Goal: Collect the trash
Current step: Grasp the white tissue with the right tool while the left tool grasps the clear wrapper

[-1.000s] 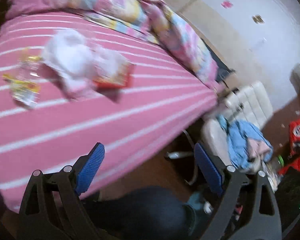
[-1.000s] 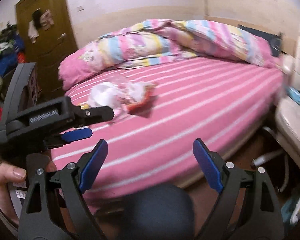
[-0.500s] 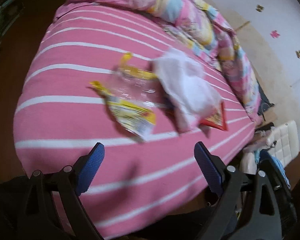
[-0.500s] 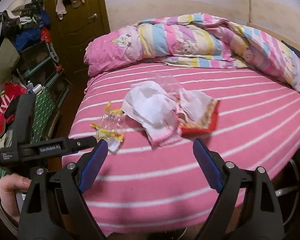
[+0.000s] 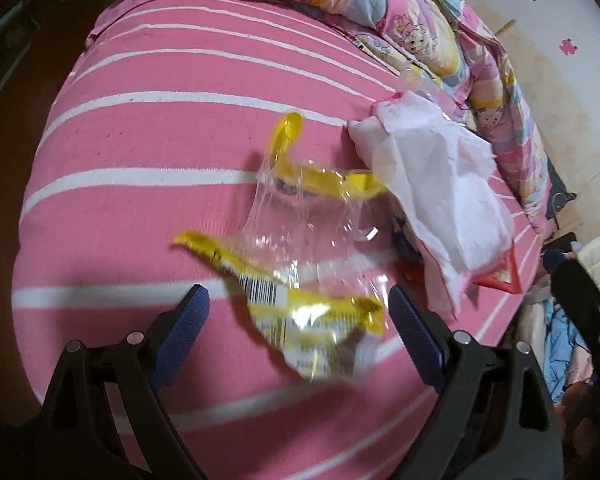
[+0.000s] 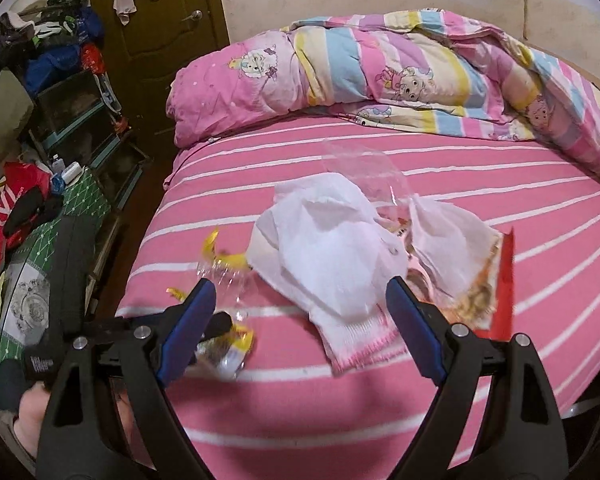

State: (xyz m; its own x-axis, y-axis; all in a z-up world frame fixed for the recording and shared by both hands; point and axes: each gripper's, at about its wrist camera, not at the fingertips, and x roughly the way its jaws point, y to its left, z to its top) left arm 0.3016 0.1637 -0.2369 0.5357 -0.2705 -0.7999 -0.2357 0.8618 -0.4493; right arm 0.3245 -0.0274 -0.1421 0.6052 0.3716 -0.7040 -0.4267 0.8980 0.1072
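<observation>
both grippers, left [image 5: 296, 336] and right [image 6: 300, 320], have closed in over the wrapper [image 5: 312, 280] and tissue [image 6: 324, 248], jaws apart, ready to grab.

A crumpled clear-and-yellow wrapper [image 5: 300, 264] lies on the pink striped bed [image 5: 140, 140]; just beside it, white tissues [image 6: 324, 256] overlap a red packet [image 6: 504, 280].

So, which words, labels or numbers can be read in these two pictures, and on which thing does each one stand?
No text can be read with certainty.
Yellow wrapper: a barcode and small print, too blurred to read.
Left gripper: a white label on its body, blurred, not legible.
Red packet: printing visible, no legible words.
Quilt: cartoon pictures only, no words.
</observation>
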